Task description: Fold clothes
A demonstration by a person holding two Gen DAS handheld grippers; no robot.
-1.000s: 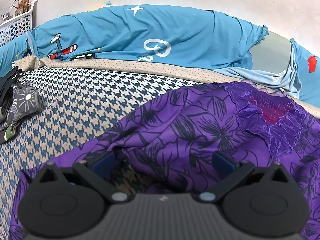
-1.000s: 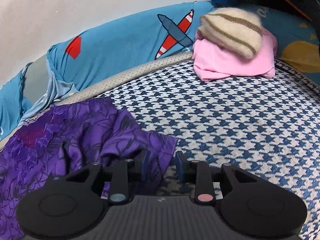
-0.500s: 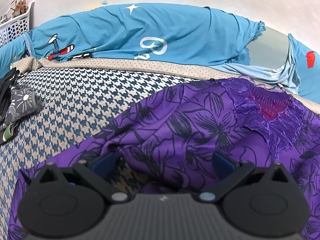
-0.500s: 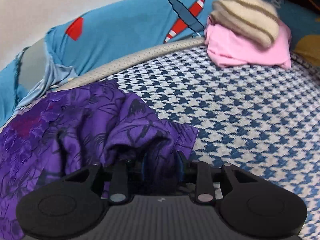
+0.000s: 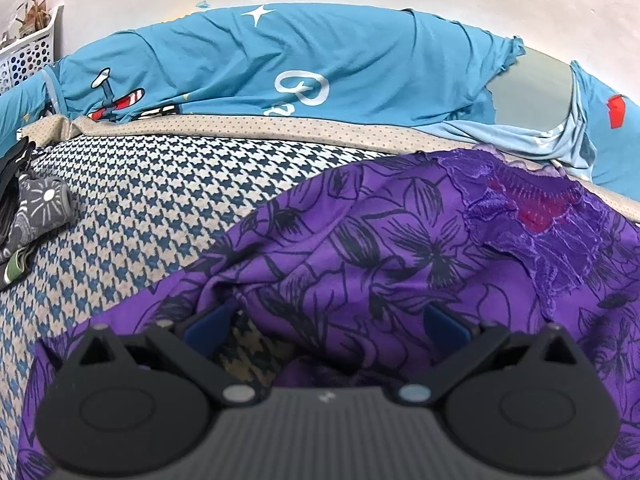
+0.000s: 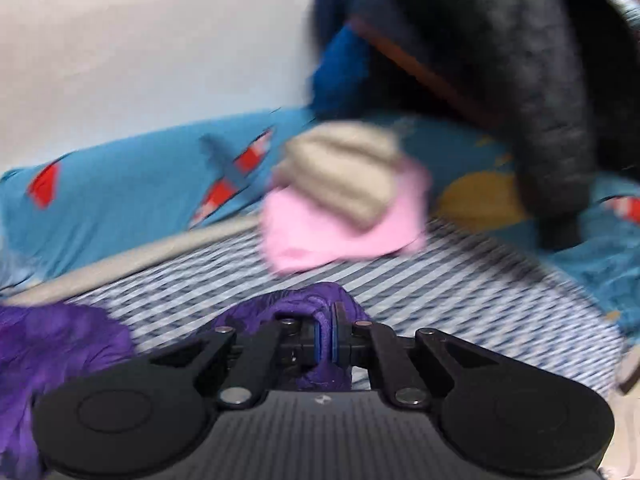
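Note:
A purple floral garment (image 5: 360, 248) with a lace neckline and red patch lies crumpled on the houndstooth bed cover (image 5: 152, 184). My left gripper (image 5: 326, 320) is open, its blue pads low over a fold of the garment, with cloth between them. My right gripper (image 6: 326, 334) is shut on a bunched edge of the purple garment (image 6: 304, 304) and holds it lifted above the cover; this view is motion-blurred.
A blue aeroplane-print sheet (image 5: 280, 64) lines the wall side. Grey and dark clothes (image 5: 32, 216) lie at the left, with a white basket (image 5: 24, 56) behind. A pink garment with a beige striped knit (image 6: 344, 200) sits ahead of the right gripper; dark clothing (image 6: 520, 80) hangs at right.
My right gripper closed on the garment's edge and swung up and right with it. My left gripper stayed open and edged slightly forward over the cloth.

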